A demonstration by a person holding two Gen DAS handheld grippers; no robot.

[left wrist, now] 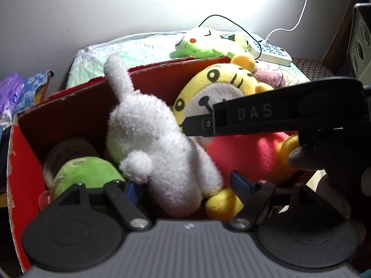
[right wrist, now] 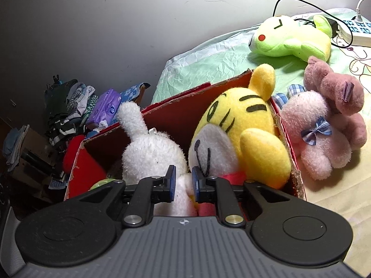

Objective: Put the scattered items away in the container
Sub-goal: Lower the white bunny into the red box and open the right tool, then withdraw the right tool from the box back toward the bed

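Observation:
A red cardboard box (left wrist: 69,106) (right wrist: 176,115) holds a white plush rabbit (left wrist: 157,139) (right wrist: 150,153), a yellow tiger plush (left wrist: 231,92) (right wrist: 245,120) in red clothes and a small green plush (left wrist: 85,173). My left gripper (left wrist: 185,186) is open low in the box; the rabbit's lower body lies between its fingers, with the right pad (left wrist: 241,183) clear of it. My right gripper (right wrist: 184,181) (left wrist: 187,127) is shut, its tips at the tiger's face beside the rabbit. Whether it pinches any fluff is unclear. A green frog plush (right wrist: 289,39) and a pink plush (right wrist: 324,125) lie on the bed.
A white power strip (right wrist: 357,32) with cables lies behind the frog. A brown roll (left wrist: 69,150) sits in the box's left corner. Tissue packs (right wrist: 106,108) and piled clothes (right wrist: 67,106) stand left of the box. A person's hand (left wrist: 324,162) holds the right gripper.

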